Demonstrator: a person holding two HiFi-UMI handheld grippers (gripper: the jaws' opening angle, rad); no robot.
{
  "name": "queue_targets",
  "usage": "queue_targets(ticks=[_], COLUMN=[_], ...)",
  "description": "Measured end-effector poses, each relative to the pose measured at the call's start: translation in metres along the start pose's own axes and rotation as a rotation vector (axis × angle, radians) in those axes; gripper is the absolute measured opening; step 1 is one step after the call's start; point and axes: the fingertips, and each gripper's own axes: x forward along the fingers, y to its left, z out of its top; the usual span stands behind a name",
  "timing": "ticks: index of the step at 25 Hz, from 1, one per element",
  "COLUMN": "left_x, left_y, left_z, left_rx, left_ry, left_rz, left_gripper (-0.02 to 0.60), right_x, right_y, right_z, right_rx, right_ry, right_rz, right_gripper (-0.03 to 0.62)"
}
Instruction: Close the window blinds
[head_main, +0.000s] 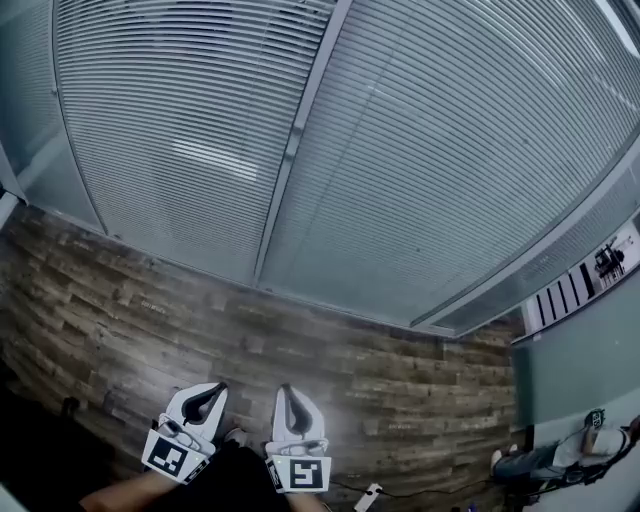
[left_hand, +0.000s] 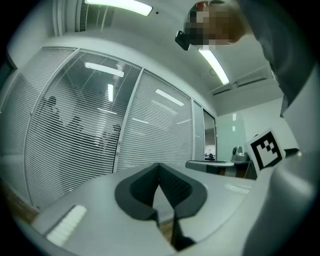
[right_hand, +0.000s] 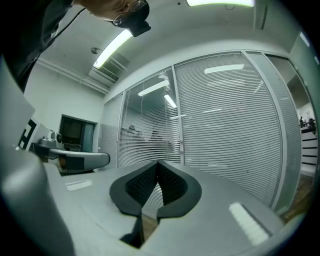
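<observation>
Left gripper (head_main: 216, 388): low at the near edge, tips aimed at the far glass wall. Its dark pads (left_hand: 172, 186) meet at the tip, so it's closed tight with nothing in its grasp.
Right gripper (head_main: 288, 390): just beside the left one and apart from it, pointing the same way. Its pads (right_hand: 170, 185) are pressed together too, and there's nothing between them.
Marker cubes: the left cube (head_main: 170, 458) and the right cube (head_main: 300, 474) sit at the near ends of the tools, where the person's arms come in.
Blinds (head_main: 450, 150): here's the task's thing, hanging down across the whole far glass wall, well apart from both tools. Neither gripper is touching them.
Left panel (head_main: 180, 130): its slats are horizontal, with ceiling lights mirrored in the glass. In the left gripper view, dim shapes show through the gaps between the slats.
Right panel (right_hand: 230, 120): it reads paler and more even in the right gripper view, and I can see nothing through it.
Frame post (head_main: 295, 140): a pale upright bar that splits the two panels, running down to the floor.
Floor (head_main: 330, 365): wood-look planks between the tools and the glass.
Cable (head_main: 368, 496): a white plug end lies on the planks, near and to the right of the right gripper.
Poster (head_main: 580, 280): black-and-white, on the green wall at far right.
</observation>
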Motion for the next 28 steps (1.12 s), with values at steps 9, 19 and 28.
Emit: queue_targets(ticks=[9,19,28], left_x=[0.013,0.089,0.172], left_y=[0.002,0.031,0.119], left_z=[-0.004,0.007,0.014], left_rx=[-0.002,-0.024,-0.029], left_ry=[0.029,-0.004,0.033], left_rz=[-0.003,-0.086,-0.102], left_gripper=[-0.002,-0.002,-0.002], right_x=[0.009,0.084,0.201], right_y=[-0.011,-0.04,-0.049], right_z=[-0.012,-0.002,0.023], right_rx=[0.036,0.021,0.06], right_ry=[0.026,0.026,0.038], right_rz=[-0.001,-0.003,0.037], right_gripper=[0.002,0.002,0.002])
